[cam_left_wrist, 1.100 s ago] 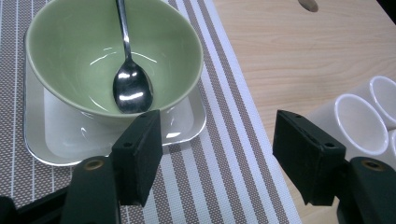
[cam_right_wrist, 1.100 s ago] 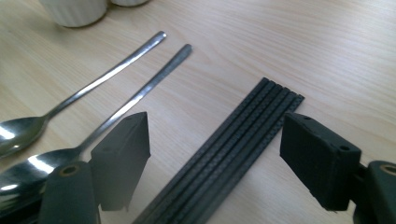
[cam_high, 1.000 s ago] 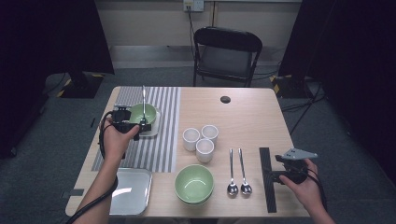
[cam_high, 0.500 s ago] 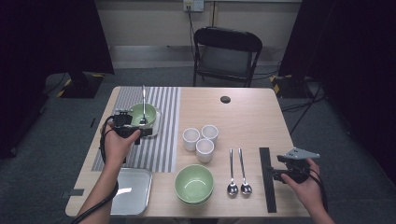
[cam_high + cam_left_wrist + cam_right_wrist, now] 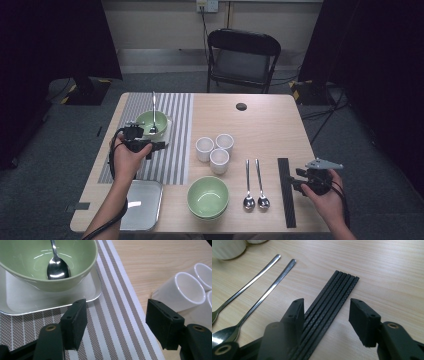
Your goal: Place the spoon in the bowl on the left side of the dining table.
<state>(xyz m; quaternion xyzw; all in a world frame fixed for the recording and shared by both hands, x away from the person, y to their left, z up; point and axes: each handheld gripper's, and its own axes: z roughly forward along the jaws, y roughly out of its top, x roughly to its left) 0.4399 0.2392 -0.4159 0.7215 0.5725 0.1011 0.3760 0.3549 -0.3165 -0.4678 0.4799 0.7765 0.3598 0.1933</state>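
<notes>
black tongs (image 5: 150, 145), screw-holed block jaws, looped black cable, grey three-cornered plate, bare forearms

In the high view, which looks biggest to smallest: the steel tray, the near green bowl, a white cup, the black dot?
1. Steel tray
2. Near green bowl
3. White cup
4. Black dot, though it lies farthest from the camera.

Matt carbon-weave chopsticks (image 5: 329, 307); glossy metal spoons (image 5: 259, 290); wood-grain table (image 5: 387, 270).
</notes>
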